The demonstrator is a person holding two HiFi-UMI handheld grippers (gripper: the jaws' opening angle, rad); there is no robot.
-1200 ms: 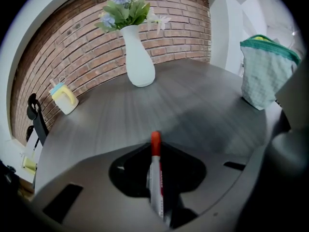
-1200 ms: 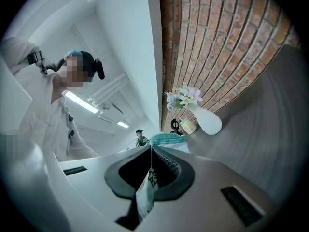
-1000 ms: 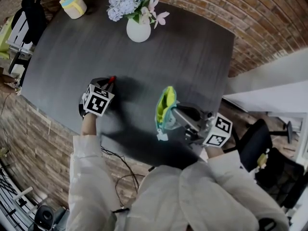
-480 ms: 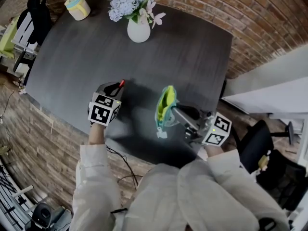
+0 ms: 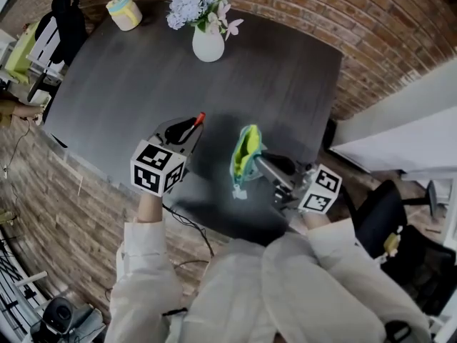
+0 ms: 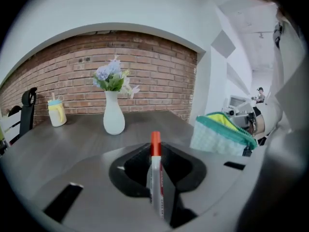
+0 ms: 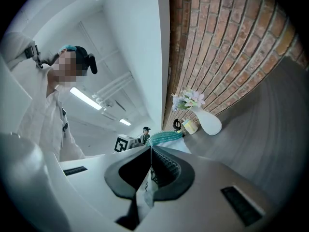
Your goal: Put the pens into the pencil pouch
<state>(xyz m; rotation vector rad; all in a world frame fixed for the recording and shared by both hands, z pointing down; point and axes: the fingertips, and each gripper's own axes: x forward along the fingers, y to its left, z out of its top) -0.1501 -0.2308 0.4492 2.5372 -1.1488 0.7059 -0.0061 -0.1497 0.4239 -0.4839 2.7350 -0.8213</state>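
A white pen with a red cap (image 5: 198, 119) sticks out of my left gripper (image 5: 191, 124), which is shut on it and held above the dark table (image 5: 121, 84). In the left gripper view the pen (image 6: 155, 175) lies along the jaws, its red cap pointing forward, and the teal pencil pouch (image 6: 219, 135) hangs to the right. The pouch (image 5: 245, 156) shows its yellow-green lining, mouth up. My right gripper (image 5: 260, 163) is shut on the pouch's edge. In the right gripper view the pouch fabric (image 7: 166, 138) is pinched at the right gripper (image 7: 150, 152).
A white vase with flowers (image 5: 208, 43) stands at the table's far side, and a yellow cup with a teal lid (image 5: 124, 13) at the far left corner. A black office chair (image 5: 385, 224) stands to the right. Another chair with dark clothing (image 5: 63, 14) is at far left.
My left gripper has lifted off the table with the pen and moved right, closer to the pouch. The right gripper and pouch have barely shifted.
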